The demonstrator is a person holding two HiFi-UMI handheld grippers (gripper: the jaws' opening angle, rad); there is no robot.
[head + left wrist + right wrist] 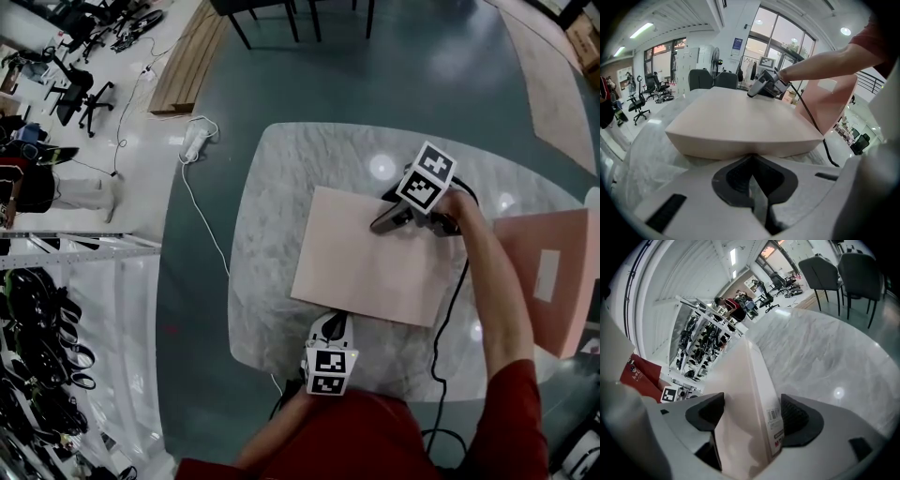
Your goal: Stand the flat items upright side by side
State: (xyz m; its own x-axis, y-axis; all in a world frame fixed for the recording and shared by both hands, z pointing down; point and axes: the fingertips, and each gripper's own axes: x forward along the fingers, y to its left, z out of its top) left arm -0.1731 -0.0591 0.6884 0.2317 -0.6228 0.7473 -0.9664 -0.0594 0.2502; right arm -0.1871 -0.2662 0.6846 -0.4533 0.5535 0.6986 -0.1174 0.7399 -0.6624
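A flat pale-pink box (375, 258) lies in the middle of the round marble table (272, 206). My right gripper (386, 223) is at the box's far edge, and in the right gripper view its jaws are closed on that edge of the box (740, 380), which carries a barcode label. My left gripper (330, 326) sits at the near edge with its pads (740, 180) shut together just short of the box's side (740, 138), holding nothing. A second pink box (548, 277) stands upright at the table's right edge.
A black cable (448, 328) runs from the right gripper across the table toward the person. Dark chairs (300, 14) stand beyond the table. A white cord and plug (197, 141) lie on the floor to the left, near a wooden pallet (187, 56).
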